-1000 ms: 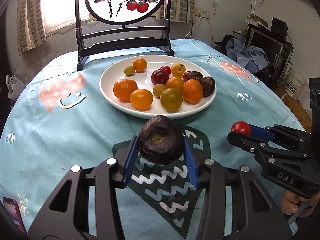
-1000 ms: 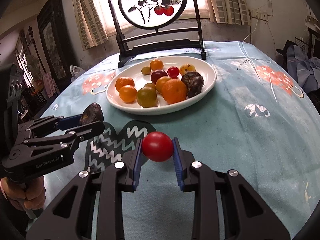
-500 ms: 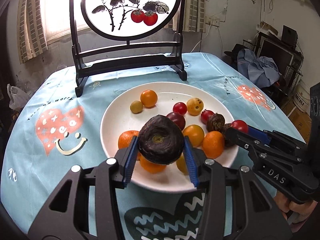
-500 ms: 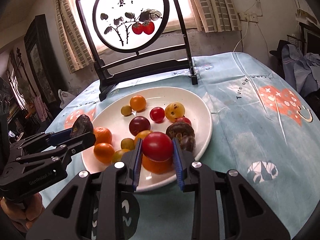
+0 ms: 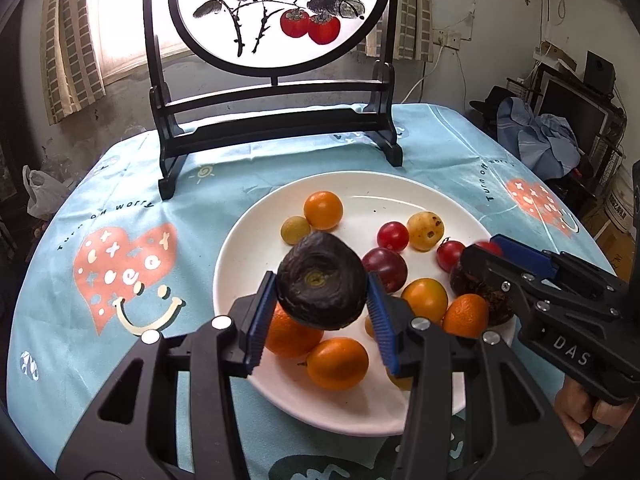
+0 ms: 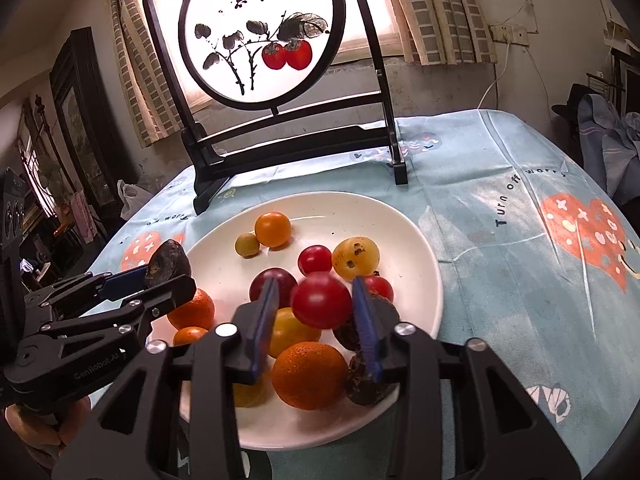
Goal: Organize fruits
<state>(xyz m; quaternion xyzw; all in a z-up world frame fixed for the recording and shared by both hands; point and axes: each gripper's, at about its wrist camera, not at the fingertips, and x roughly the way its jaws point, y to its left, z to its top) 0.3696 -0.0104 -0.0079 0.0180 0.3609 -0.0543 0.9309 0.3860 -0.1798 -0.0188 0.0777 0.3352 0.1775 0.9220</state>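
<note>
"Turn off worry" on tablecloth point(image 6: 480, 184); "DAS" on right gripper point(image 5: 486, 254)

A lived-in home: curtained window point(image 6: 420, 12), clothed table point(image 5: 120, 200), painted screen point(image 5: 276, 16), heaped clothes point(image 5: 540, 140)

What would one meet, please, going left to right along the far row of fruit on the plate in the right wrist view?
Small green fruit → orange → small red tomato → spotted yellow fruit.
</note>
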